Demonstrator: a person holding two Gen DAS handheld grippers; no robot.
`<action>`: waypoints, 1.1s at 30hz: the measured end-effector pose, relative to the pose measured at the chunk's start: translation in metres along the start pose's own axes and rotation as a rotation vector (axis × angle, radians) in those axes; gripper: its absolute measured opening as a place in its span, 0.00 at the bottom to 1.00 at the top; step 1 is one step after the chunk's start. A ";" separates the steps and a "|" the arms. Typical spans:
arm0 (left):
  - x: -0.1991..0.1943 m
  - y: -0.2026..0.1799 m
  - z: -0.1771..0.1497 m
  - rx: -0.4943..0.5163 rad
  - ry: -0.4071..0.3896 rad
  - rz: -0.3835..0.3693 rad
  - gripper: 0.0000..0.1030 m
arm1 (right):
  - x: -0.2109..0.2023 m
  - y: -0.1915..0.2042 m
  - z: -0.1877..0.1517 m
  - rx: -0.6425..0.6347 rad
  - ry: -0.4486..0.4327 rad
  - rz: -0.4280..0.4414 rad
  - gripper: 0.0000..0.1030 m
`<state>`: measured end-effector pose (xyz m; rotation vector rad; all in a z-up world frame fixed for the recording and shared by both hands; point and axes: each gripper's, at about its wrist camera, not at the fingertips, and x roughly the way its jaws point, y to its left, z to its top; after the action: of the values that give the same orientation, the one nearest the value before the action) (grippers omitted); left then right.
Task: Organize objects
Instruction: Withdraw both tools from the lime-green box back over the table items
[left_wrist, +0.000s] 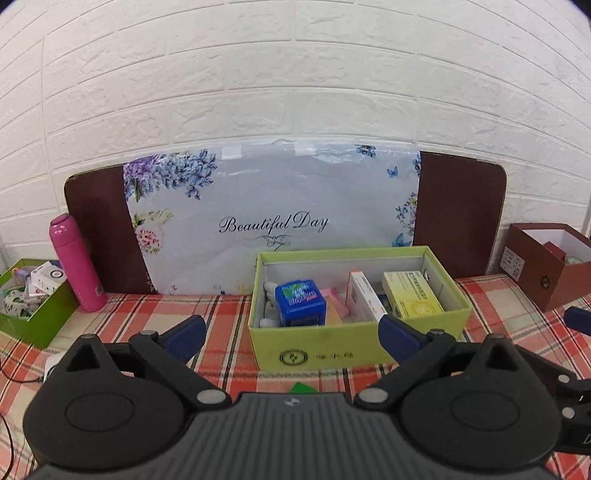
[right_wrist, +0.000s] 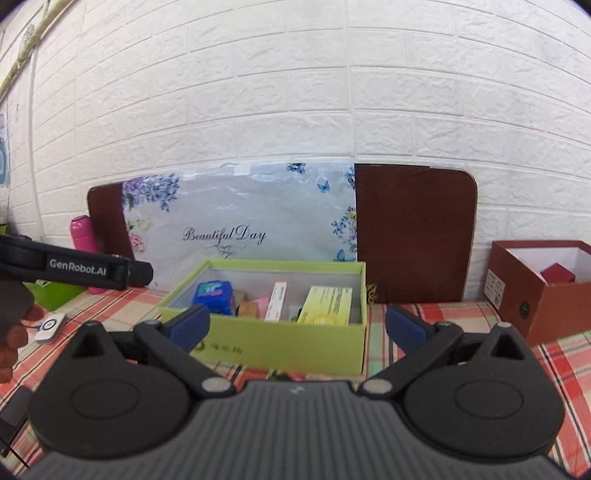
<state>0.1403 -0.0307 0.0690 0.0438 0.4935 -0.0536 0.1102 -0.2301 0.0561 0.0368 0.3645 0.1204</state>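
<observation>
Both the left gripper (left_wrist: 291, 328) and right gripper (right_wrist: 298, 324) are hovering spread wide and empty-handed before a light green box (left_wrist: 354, 349) sitting on the plaid tablecloth (left_wrist: 147, 317), holding a blue container (left_wrist: 301, 302) and yellow carton (left_wrist: 412, 299).

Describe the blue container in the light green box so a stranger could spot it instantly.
Find the open light green box in the middle of the plaid tablecloth. At its left end stands the blue container, squat, with a green-and-white label on top. Its neighbours are flat cartons, orange-white and yellow.
</observation>
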 end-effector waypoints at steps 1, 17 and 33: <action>-0.005 0.001 -0.008 -0.010 0.007 0.005 1.00 | -0.009 0.003 -0.007 -0.002 0.006 -0.003 1.00; -0.034 0.039 -0.102 -0.100 0.168 0.052 1.00 | -0.056 0.044 -0.100 -0.022 0.156 0.017 1.00; -0.012 0.092 -0.105 -0.143 0.130 0.030 0.96 | -0.031 0.074 -0.125 -0.025 0.250 0.097 1.00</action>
<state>0.0864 0.0671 -0.0148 -0.0858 0.6255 0.0144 0.0281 -0.1587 -0.0454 0.0144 0.6108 0.2268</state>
